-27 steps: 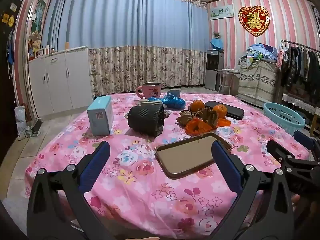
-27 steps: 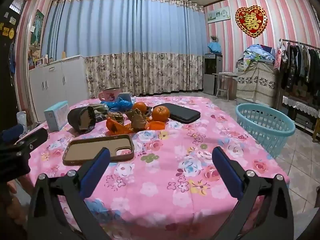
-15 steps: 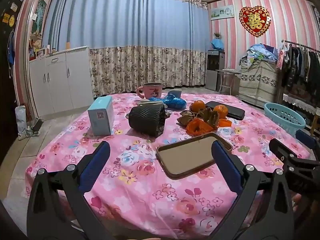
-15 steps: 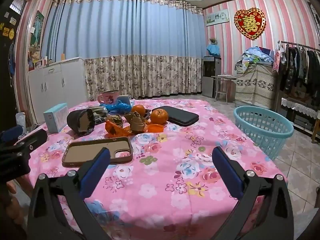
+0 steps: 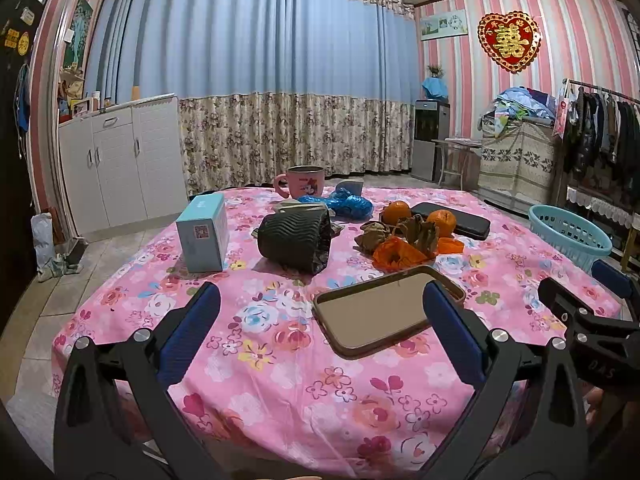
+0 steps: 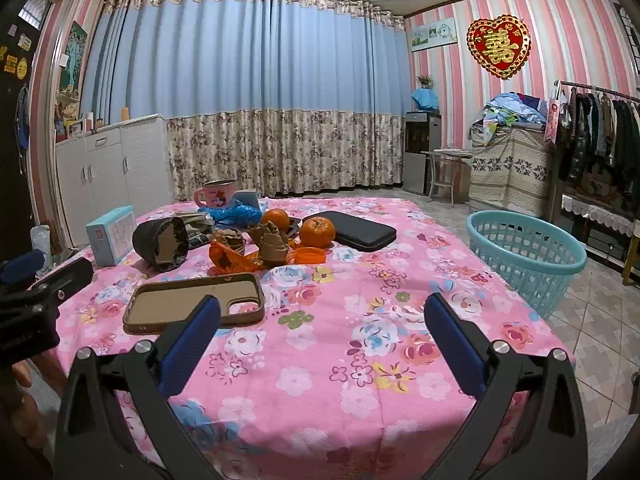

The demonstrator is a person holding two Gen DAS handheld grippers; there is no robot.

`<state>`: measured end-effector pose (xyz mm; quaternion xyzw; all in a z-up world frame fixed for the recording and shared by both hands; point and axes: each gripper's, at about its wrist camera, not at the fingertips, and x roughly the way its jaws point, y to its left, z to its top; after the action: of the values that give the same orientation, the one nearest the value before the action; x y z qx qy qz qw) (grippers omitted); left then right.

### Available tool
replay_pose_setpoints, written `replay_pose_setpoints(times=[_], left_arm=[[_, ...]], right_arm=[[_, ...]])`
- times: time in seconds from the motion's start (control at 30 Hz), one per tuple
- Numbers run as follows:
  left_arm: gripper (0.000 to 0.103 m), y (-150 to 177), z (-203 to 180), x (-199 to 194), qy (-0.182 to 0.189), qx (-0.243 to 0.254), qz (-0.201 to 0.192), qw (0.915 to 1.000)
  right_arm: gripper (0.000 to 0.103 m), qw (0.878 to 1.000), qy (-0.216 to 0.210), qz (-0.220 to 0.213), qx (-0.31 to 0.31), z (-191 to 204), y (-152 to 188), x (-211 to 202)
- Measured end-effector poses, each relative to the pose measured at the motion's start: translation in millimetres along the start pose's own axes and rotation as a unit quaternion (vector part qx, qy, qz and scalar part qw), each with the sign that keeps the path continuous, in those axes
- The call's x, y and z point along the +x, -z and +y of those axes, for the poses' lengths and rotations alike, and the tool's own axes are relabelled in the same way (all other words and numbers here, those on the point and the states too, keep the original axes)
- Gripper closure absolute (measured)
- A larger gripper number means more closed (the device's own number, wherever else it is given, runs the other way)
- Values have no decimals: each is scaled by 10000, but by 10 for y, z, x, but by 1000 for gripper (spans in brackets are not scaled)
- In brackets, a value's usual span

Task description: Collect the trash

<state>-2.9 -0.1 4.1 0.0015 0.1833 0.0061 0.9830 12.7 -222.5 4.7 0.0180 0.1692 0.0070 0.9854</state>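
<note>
black hand-held gripper [image 5: 320, 320] frames, blue finger pads [image 6: 188, 344], silver screws.

A pink floral cloth covers the tabletop [image 5: 280, 380]. On it lie a phone case [image 5: 376, 312], a blue box [image 5: 204, 232], a black tipped cup [image 5: 296, 240], a pink mug [image 5: 302, 187], oranges [image 6: 318, 231], crumpled wrappers [image 5: 396, 254], a blue bag [image 5: 340, 205] and a black pouch [image 6: 352, 235].

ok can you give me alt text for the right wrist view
An open claw hangs empty over a table with a pink floral cloth. Ahead lie a brown phone case, crumpled brown paper, orange wrappers, two oranges, a black pouch and a tipped dark cup. A light blue basket stands on the floor, right of the table.
</note>
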Motion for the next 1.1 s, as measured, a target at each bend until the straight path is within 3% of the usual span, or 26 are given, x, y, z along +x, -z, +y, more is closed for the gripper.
replay_pose_setpoints(times=[1.1], left_arm=[[5, -3, 24, -4, -7, 36, 11, 10000]], right_arm=[[4, 10000, 5, -35, -8, 62, 12, 42]])
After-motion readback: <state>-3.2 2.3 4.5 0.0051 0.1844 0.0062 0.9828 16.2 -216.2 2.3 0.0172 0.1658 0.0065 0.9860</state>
